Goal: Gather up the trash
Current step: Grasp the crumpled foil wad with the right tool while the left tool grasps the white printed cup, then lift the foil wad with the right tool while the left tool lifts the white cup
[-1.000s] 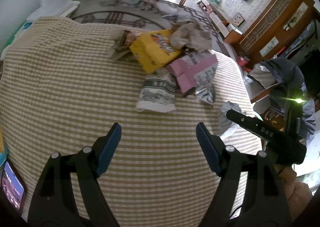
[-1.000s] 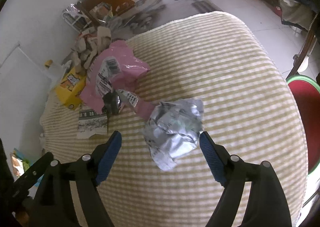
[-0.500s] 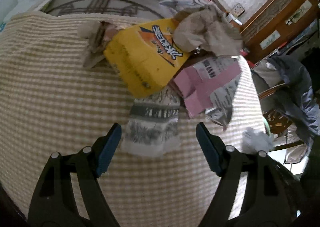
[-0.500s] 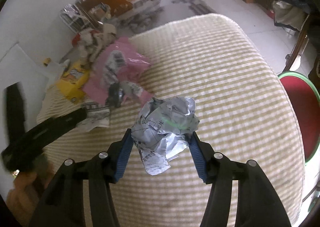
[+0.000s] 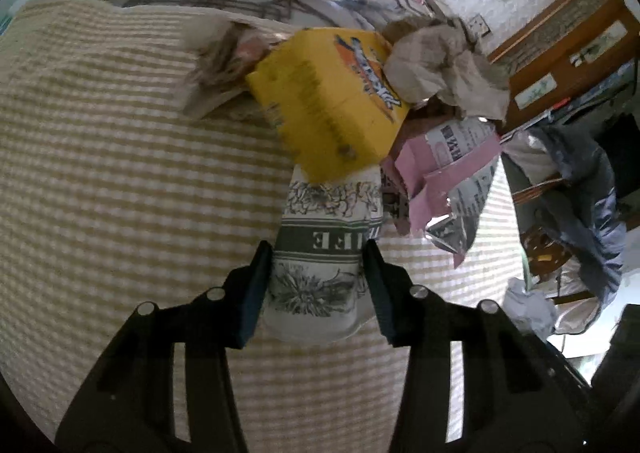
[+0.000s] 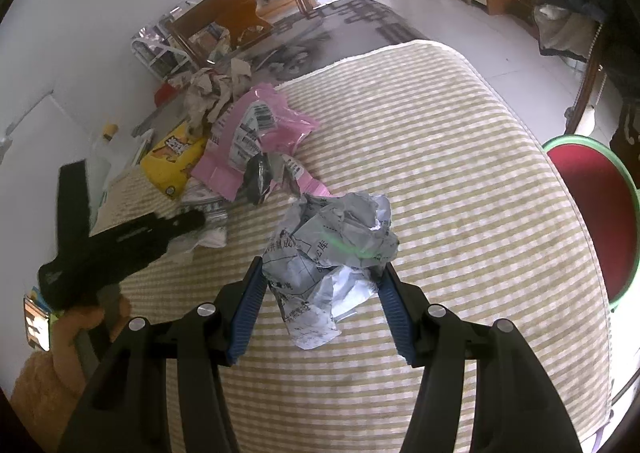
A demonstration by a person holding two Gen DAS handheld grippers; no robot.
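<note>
My left claw (image 5: 318, 285) was wide apart a second ago, over bare striped cloth with the litter heap well ahead. Now it has dropped in on the flattened paper cup (image 5: 320, 249), and its jaws are closing with the cup between them; the blue pads look to be touching the cup's two sides. My right claw (image 6: 322, 293) was wide around the crumpled grey paper (image 6: 332, 249) a second ago; it has since narrowed and now holds that ball firmly, the wad bulging up above the pads.

I judge that both hands are about loaded: one piece is secured, the other nearly so, and the rest of the heap stays for later trips.

In the left wrist view the cup lies flat on the cloth of the worktop (image 5: 120, 173), its long axis running from 6 o'clock to 12 o'clock. The wider rim end is nearest me at 6, and the far end tucks under the yellow carton (image 5: 328, 105) at 12. I am gripping across its short axis, which suits it. Pulling it free could drag the carton, I think.

The pink wrapper (image 5: 448, 173) lies at about 2 o'clock from the cup, just beside it. The grey ball has no clear long axis; a loose tail hangs toward 6 o'clock. It sits near the middle of the worktop in the right wrist view, with the heap at 10 o'clock from it.
</note>
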